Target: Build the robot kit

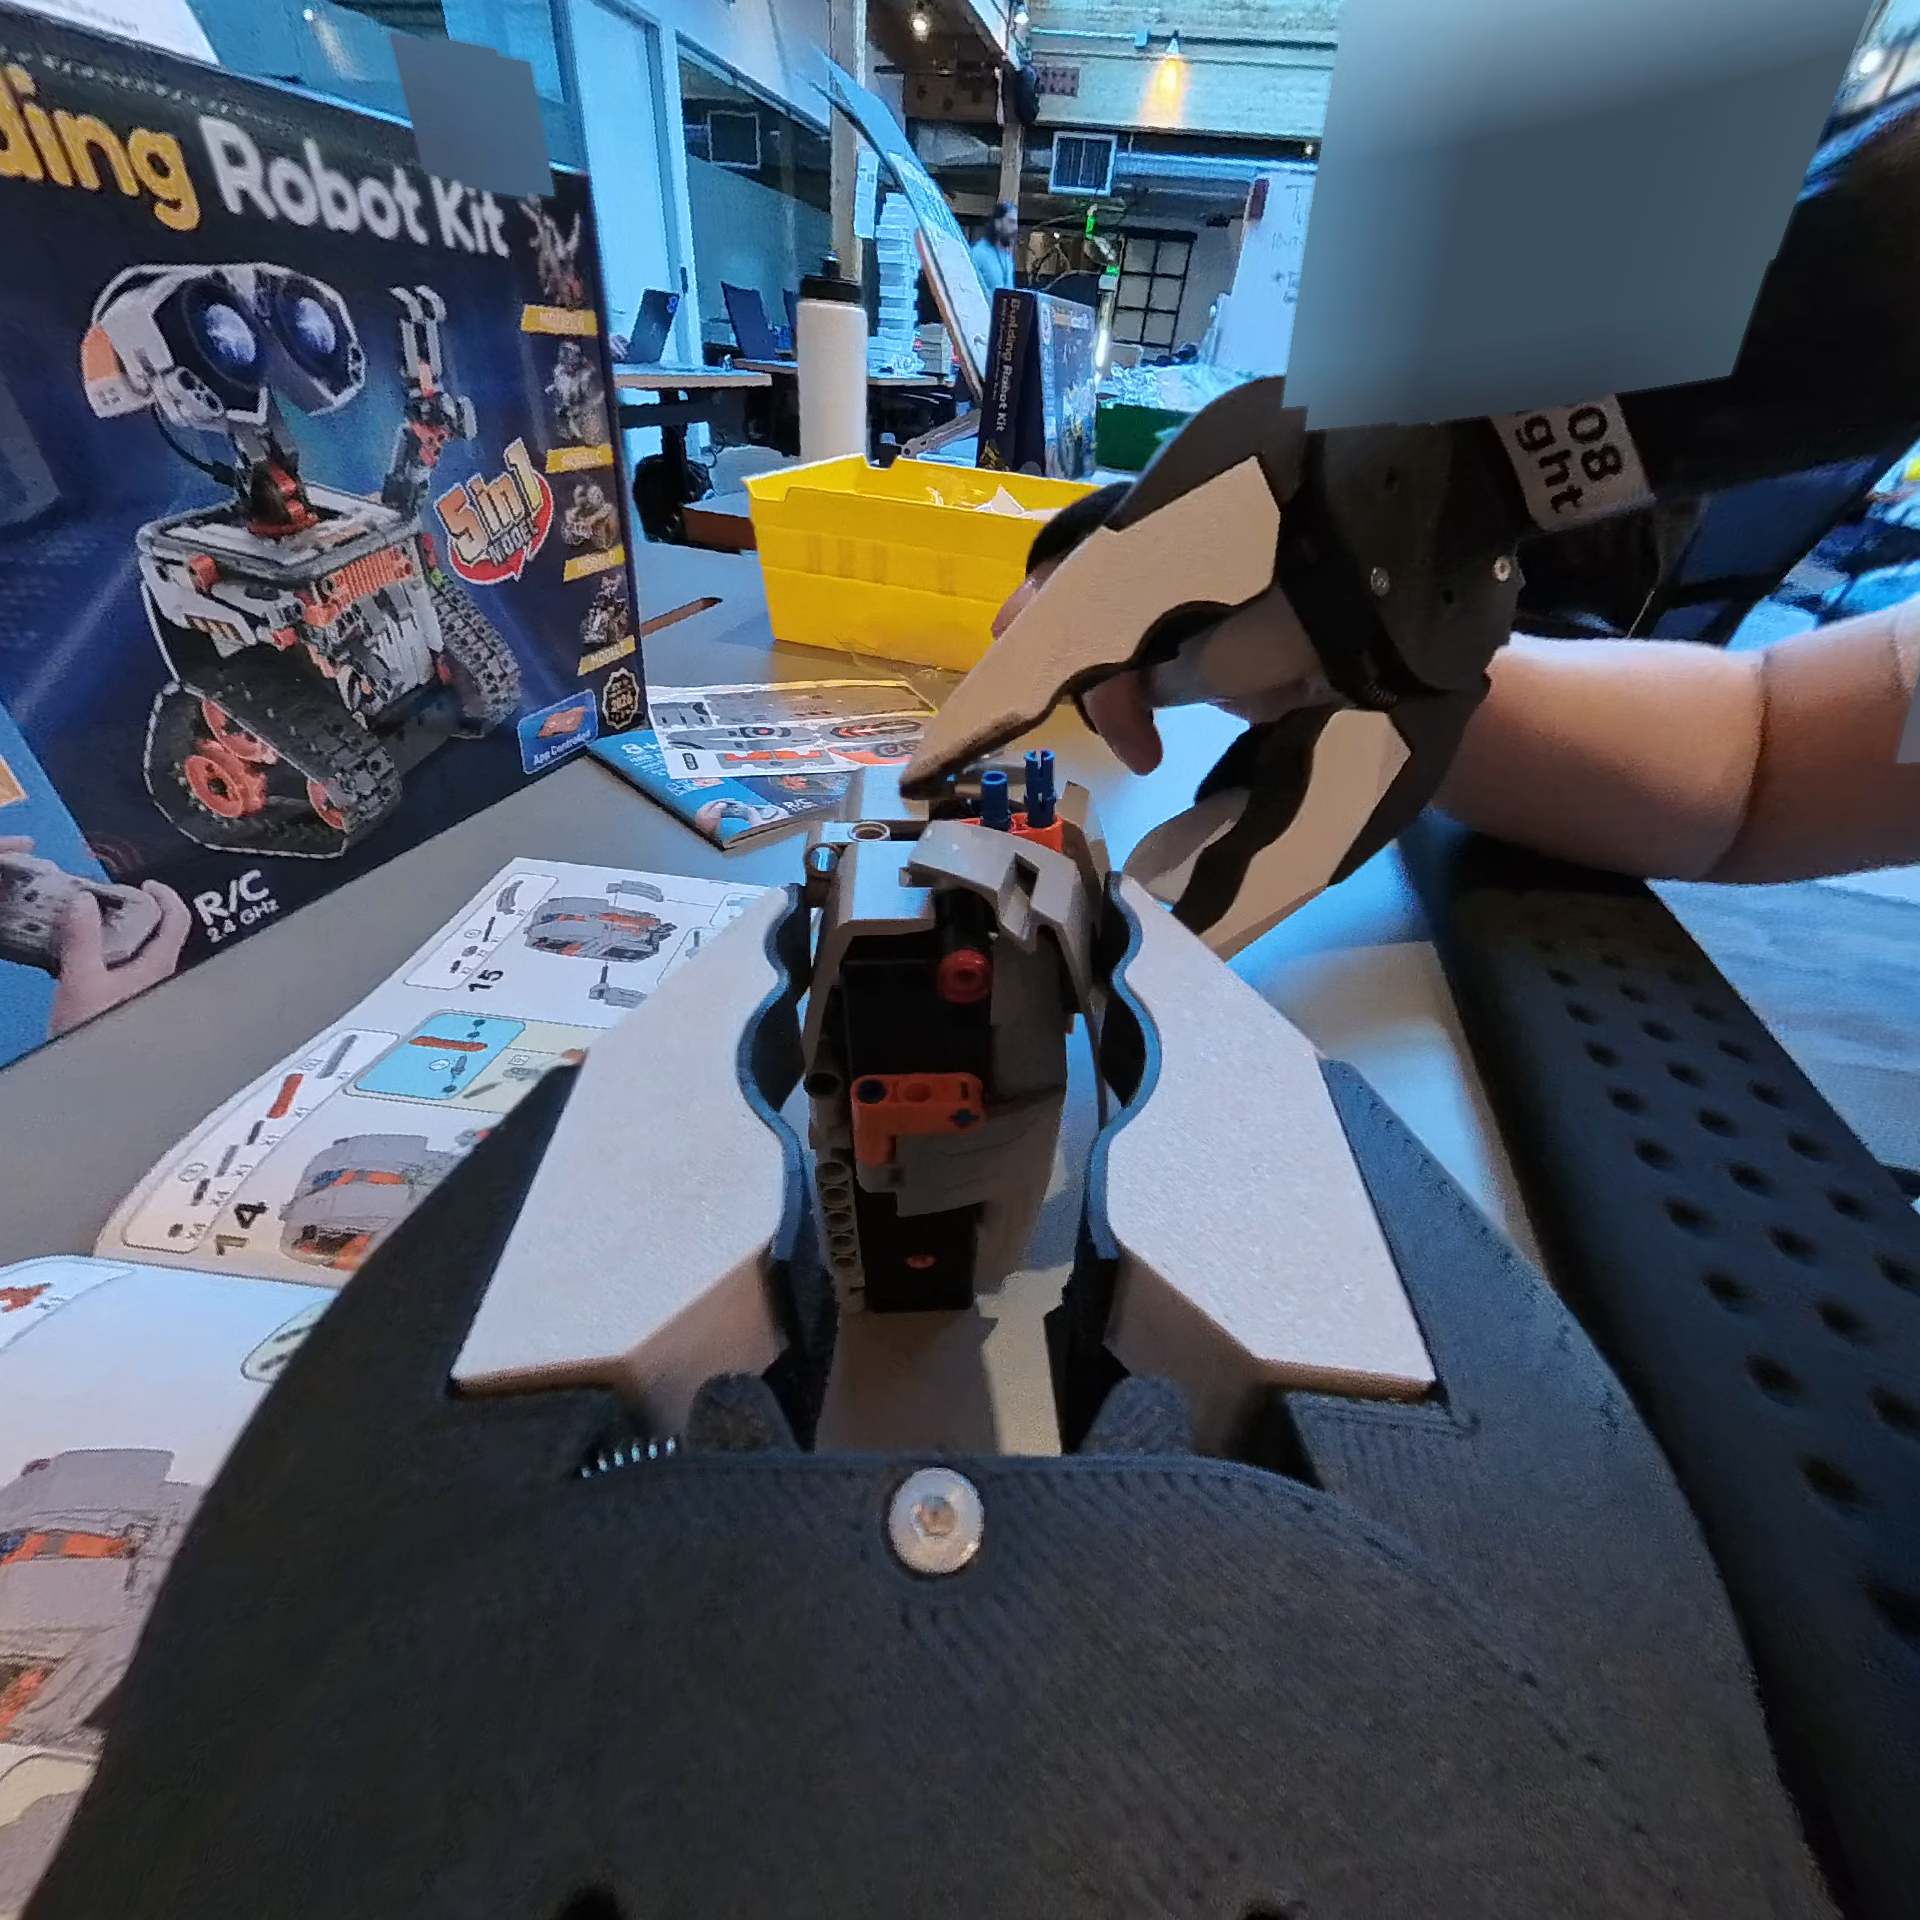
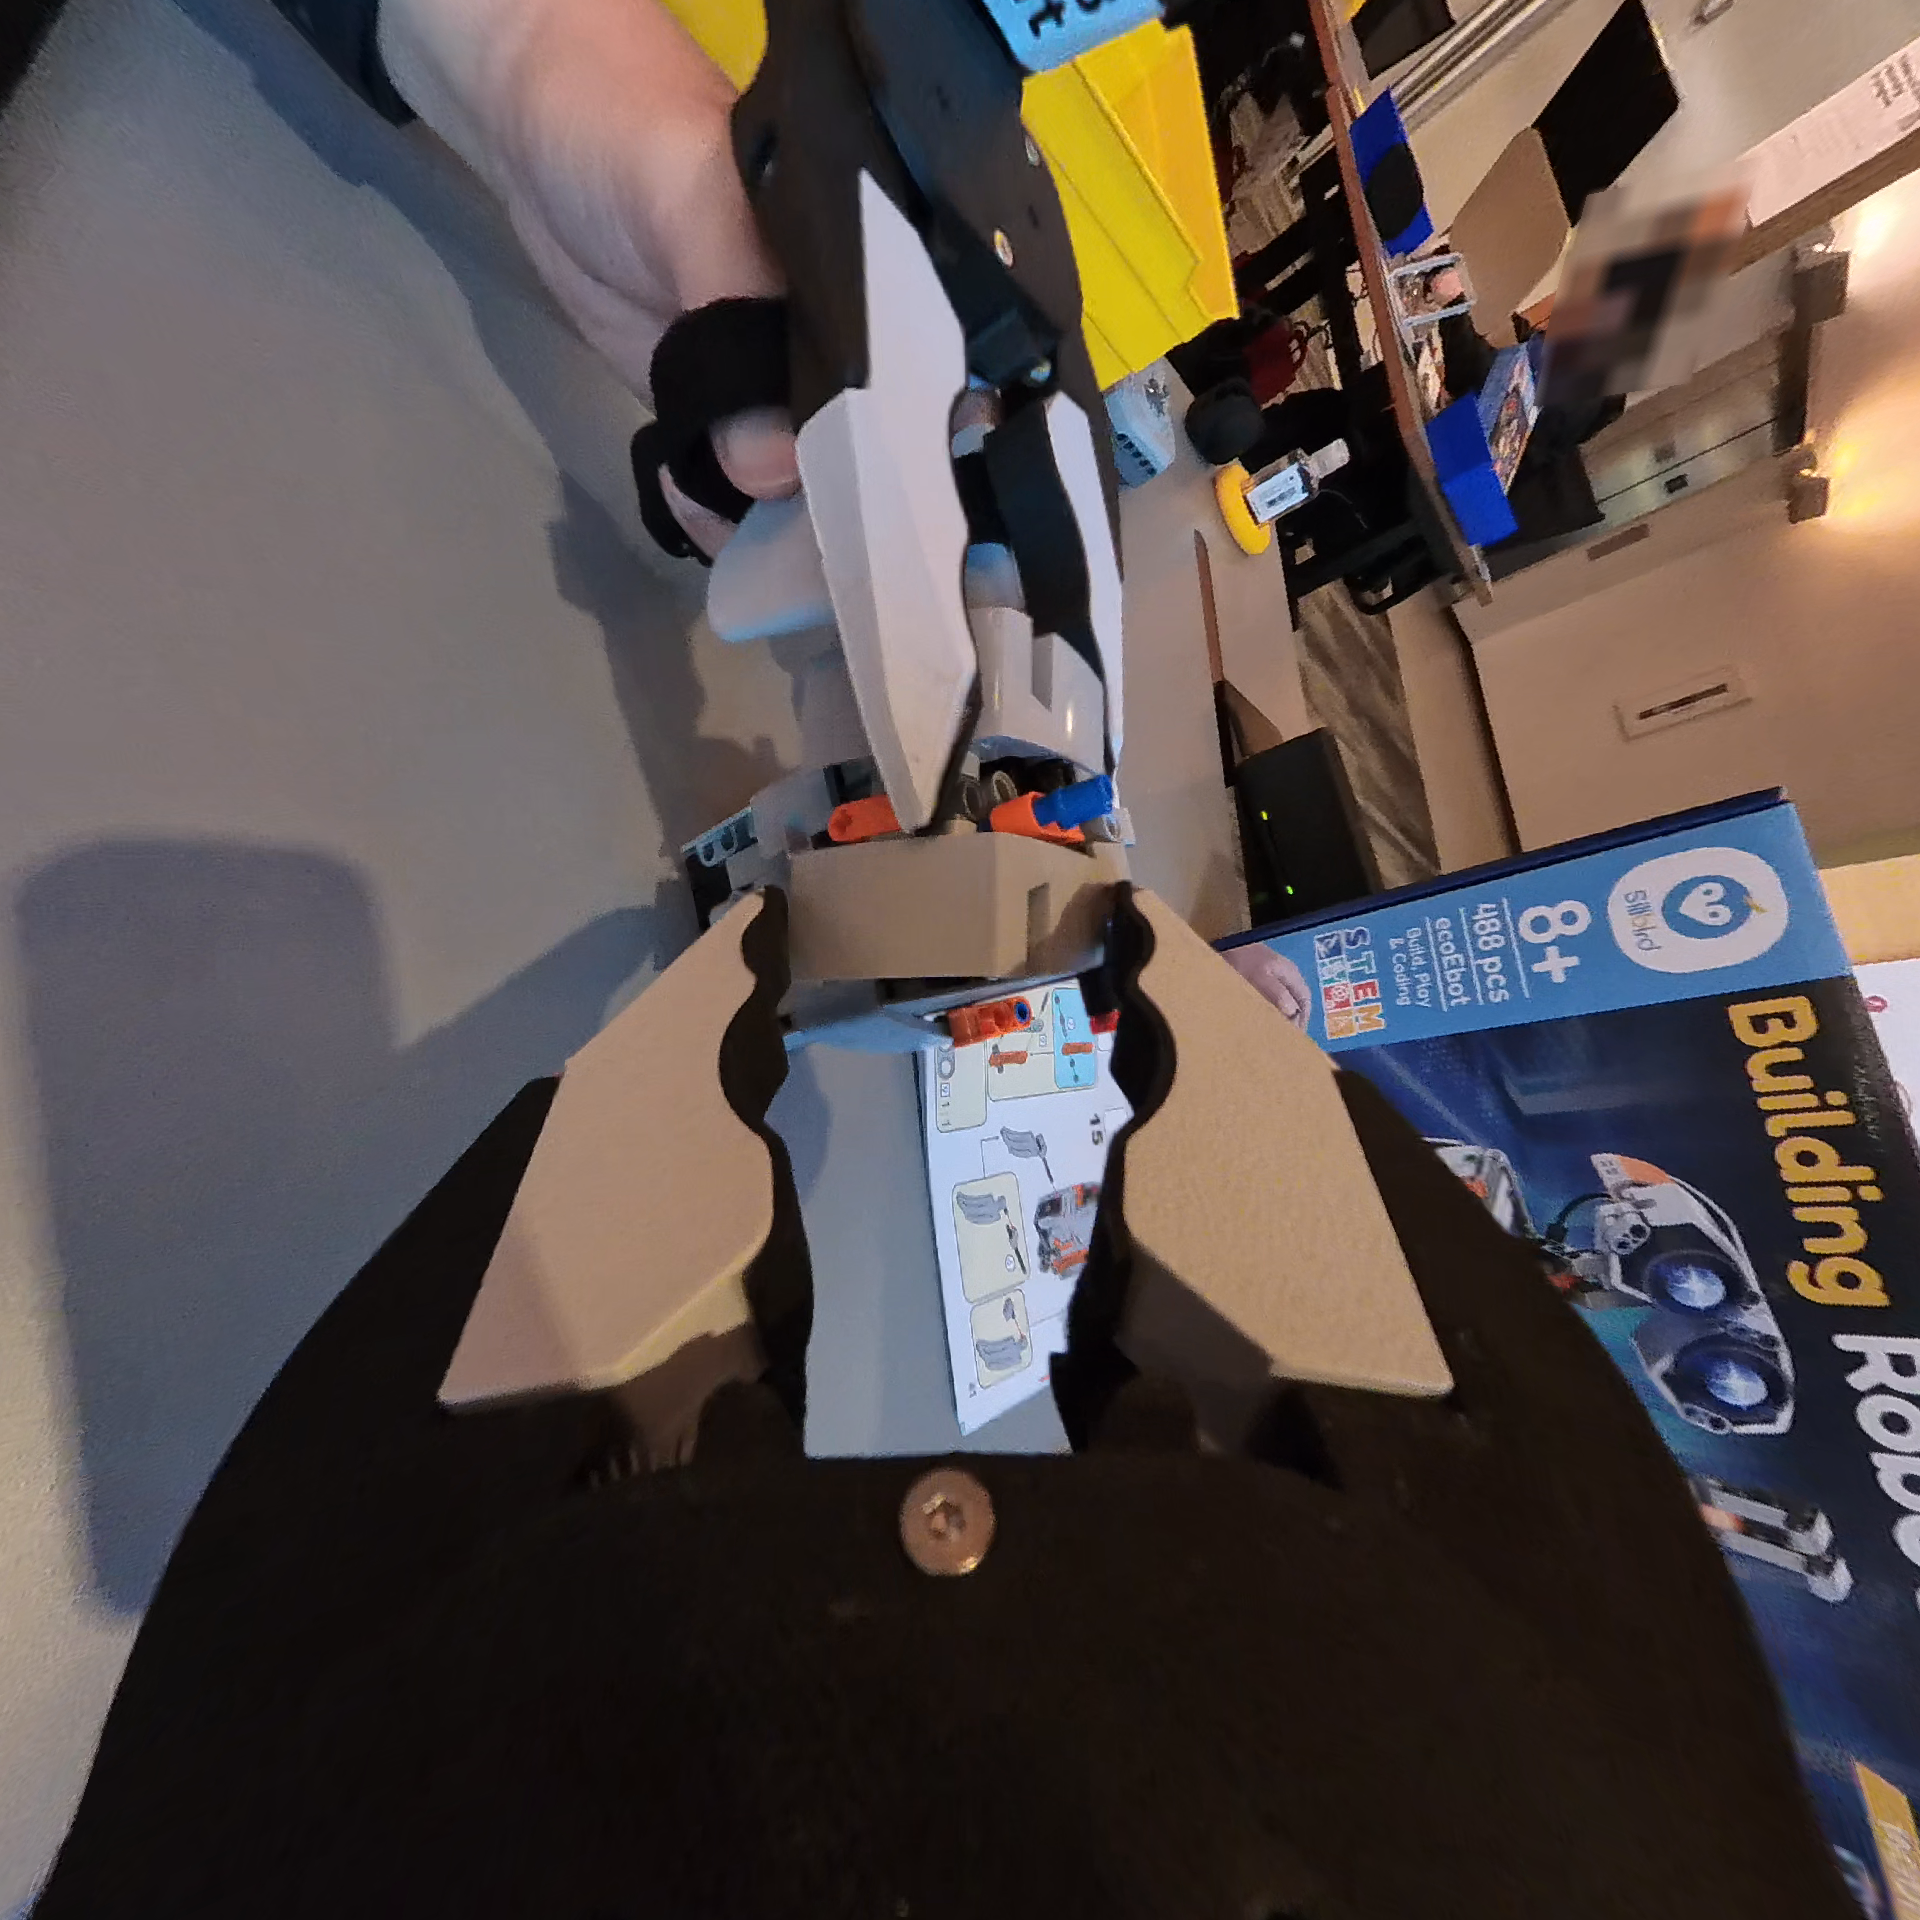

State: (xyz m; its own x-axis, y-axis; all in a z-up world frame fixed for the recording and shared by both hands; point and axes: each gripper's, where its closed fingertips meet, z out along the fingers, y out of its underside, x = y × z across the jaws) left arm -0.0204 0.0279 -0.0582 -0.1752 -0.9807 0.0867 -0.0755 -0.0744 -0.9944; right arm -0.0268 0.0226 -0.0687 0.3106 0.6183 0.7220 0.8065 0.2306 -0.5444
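A small brick assembly [image 1: 914, 1122] of grey, black and orange parts, with two blue pins [image 1: 1018, 790] on its far end, is held above the grey table [image 1: 665, 831]. My left gripper [image 1: 951, 904] is shut on its sides. My right gripper [image 1: 1049, 852] reaches in from the right, one finger [image 1: 1091, 644] resting on the assembly's far end. In the right wrist view my right gripper [image 2: 945, 904] is shut on the assembly's grey panel [image 2: 904, 925]. The left gripper [image 2: 1013, 800] comes down from above onto the same assembly. A person's hands hold both grippers.
A large blue kit box [image 1: 291, 520] stands at the left and shows in the right wrist view [image 2: 1662, 1195]. An open instruction booklet [image 1: 416, 1060] lies under the grippers. A yellow bin [image 1: 883, 561] sits behind. A black perforated surface [image 1: 1714, 1143] is on the right.
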